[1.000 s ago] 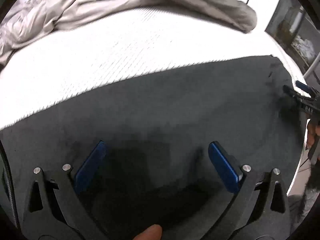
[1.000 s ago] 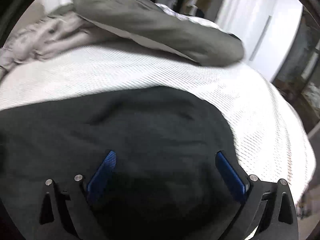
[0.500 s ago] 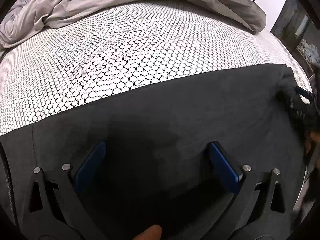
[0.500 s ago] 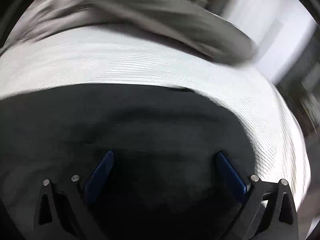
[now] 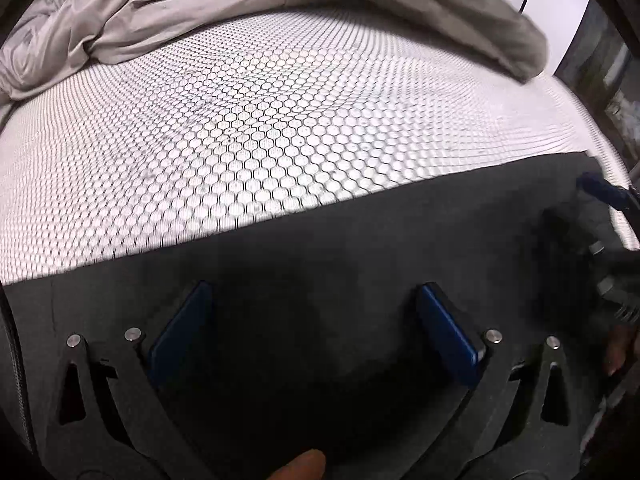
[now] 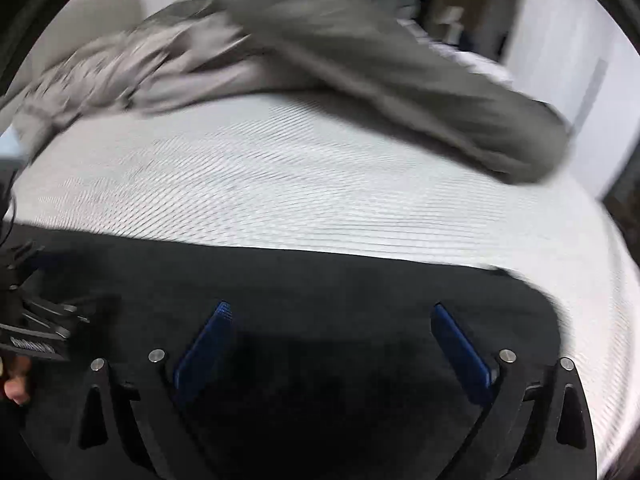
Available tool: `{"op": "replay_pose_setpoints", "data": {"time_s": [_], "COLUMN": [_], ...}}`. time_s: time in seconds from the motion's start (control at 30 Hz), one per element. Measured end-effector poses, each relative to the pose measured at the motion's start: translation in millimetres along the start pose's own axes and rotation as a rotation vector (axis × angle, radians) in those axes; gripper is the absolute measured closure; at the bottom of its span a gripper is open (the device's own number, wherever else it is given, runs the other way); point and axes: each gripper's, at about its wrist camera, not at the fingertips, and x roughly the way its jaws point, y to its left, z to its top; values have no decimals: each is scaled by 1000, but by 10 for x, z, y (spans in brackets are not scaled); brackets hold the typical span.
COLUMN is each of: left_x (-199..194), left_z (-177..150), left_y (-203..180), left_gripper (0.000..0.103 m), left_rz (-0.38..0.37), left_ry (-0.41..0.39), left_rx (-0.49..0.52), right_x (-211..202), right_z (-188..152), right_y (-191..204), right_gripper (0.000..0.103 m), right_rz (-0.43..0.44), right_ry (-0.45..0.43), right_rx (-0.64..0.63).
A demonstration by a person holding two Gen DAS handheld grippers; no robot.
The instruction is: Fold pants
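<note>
The black pants (image 5: 360, 240) lie flat across the near part of a white bed with a honeycomb pattern (image 5: 280, 120). My left gripper (image 5: 312, 304) is open just above the dark fabric, its blue pads wide apart and holding nothing. My right gripper (image 6: 330, 320) is open above the pants (image 6: 320, 280) near their right end (image 6: 532, 300), holding nothing. The right gripper shows at the right edge of the left wrist view (image 5: 608, 200); the left gripper shows at the left edge of the right wrist view (image 6: 32, 320).
A crumpled grey duvet (image 5: 160, 12) lies along the far side of the bed, seen also in the right wrist view (image 6: 360, 60). The bed's right edge (image 6: 616, 280) drops off beside dark furniture and a white wall.
Both views have tilted up and back, so more white mattress shows beyond the pants. The right view has swung left. Both grippers stay open.
</note>
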Motion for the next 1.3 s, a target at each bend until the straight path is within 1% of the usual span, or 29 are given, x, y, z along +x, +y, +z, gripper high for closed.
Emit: {"op": "replay_pose_setpoints", "data": {"time_s": [0.03, 0.07, 0.1, 0.13, 0.17, 0.23, 0.27, 0.3, 0.33, 0.37, 0.4, 0.43, 0.5, 0.53, 0.57, 0.63, 0.67, 0.7, 0.73, 0.77, 0.8, 0.83, 0.87, 0.93, 1.03, 1.07, 1.13, 1.2, 1.3], "left_x": [32, 47, 53, 50, 43, 28, 21, 16, 13, 9, 5, -21, -142, -226, -304, -432, -417, -359, -251, -144, -121, -161, -203, -300, -473, -555, -730, -880, -1114], "left_z": [11, 31, 28, 20, 2, -9, -13, -19, -22, -19, -8, -11, -40, -51, 4, -36, -57, -83, -120, -163, -197, -235, -255, -340, -571, -656, -846, -970, -1085], "left_y": [16, 21, 43, 64, 91, 120, 126, 124, 117, 96, 83, 76, 69, 61, 96, -44, -111, -158, -157, -111, -60, -18, 49, 304, 827, 1013, 1333, 1542, 1585], "left_gripper": [0, 0, 0, 0, 0, 0, 0, 0, 0, 0, 0, 0, 1, 1, 1, 1, 1, 1, 1, 1, 1, 1, 1, 0, 0, 0, 0, 0, 1], "left_rz": [7, 10, 0, -12, -21, -31, -34, -35, -32, -28, -24, -16, -1, -11, -34, -63, -70, -86, -93, -76, -70, -68, -50, 9, 84, 131, 211, 207, 187], "left_ry": [-2, 1, -1, -6, -9, -8, -9, -9, -9, -9, -9, -11, -16, -30, -51, -76, -65, -35, 6, 42, 40, 31, 29, 18, 14, 15, 0, -21, -49], "left_rx": [7, 13, 13, 9, 5, 7, 5, 5, 5, 7, 8, 6, -3, 3, 17, 63, 86, 103, 100, 82, 76, 81, 85, 69, -6, -30, -72, -134, -178], "right_x": [181, 393, 457, 429, 410, 449, 468, 464, 475, 462, 418, 369, 173, 26, -142, -270, -280, -254, -258, -149, -28, 30, 81, 54, 80, 138, 93, 59, 26], "right_z": [-16, 14, -22, -23, -24, -29, -61, -107, -118, -135, -137, -124, -72, -63, -58, -19, -30, -65, -137, -177, -260, -323, -380, -413, -418, -384, -428, -459, -464], "right_y": [62, 3, -28, -85, -189, -585, -834, -1092, -1247, -1312, -1331, -1305, -1185, -1100, -988, -802, -661, -529, -375, -309, -218, -190, -175, -241, -445, -487, -570, -565, -599], "right_gripper": [7, 8, 8, 9, 10, 10, 10, 10, 11, 11, 11, 11, 12, 12, 12, 11, 10, 10, 10, 10, 10, 10, 11, 9, 5, 5, 5, 5, 5], "right_rz": [5, -4, 8, 22, -5, -210, -298, -307, -264, -258, -292, -304, -312, -299, -264, -161, -102, -57, -38, -24, -29, -44, -51, -46, -102, -106, -105, -117, -132], "right_ry": [36, 74, 76, 70, 71, 72, 80, 86, 89, 83, 72, 71, 46, 18, -21, -49, -42, -15, 12, 51, 102, 122, 132, 126, 130, 132, 130, 123, 124], "right_rx": [-16, -31, -27, -11, 3, 23, 64, 136, 197, 222, 213, 200, 174, 162, 153, 126, 96, 57, 36, 12, -24, -43, -58, -38, -5, 4, 23, 6, 8]}}
